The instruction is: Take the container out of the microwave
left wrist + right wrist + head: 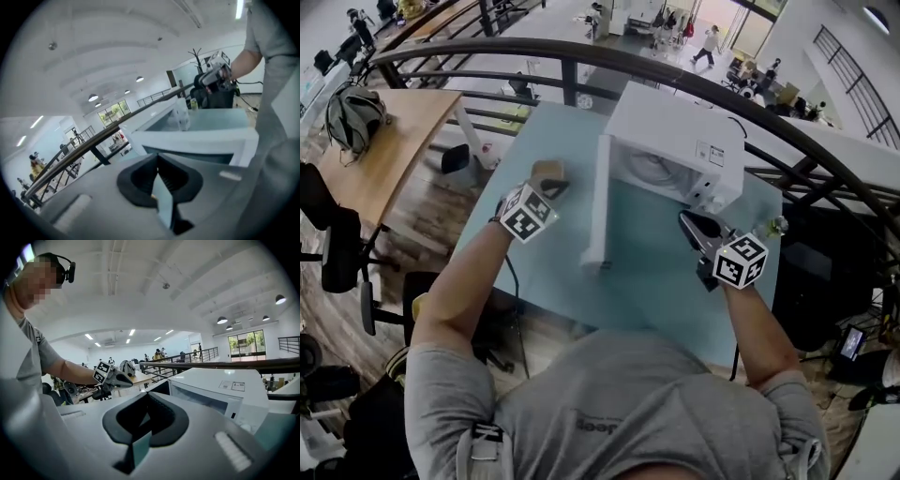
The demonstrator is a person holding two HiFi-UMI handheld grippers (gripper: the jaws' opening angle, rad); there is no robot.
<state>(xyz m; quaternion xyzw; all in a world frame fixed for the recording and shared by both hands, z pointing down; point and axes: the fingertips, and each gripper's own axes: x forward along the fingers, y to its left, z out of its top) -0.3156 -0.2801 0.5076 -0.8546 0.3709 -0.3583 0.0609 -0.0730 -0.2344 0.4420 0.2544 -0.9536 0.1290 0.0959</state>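
Nearest me, my left gripper (551, 184) and right gripper (692, 223) are both clenched on nothing, their black jaws pressed together. Just beyond them the flat white microwave door (598, 202) stands swung open, between the left gripper and the cavity. The boxy, glossy white microwave (675, 131) sits on a pale blue matte tabletop (647, 272). Inside is a pale rounded shape I take for the container (653, 169). It lies ahead and left of the right gripper, which is nearer and unblocked. I cannot tell its long axis.
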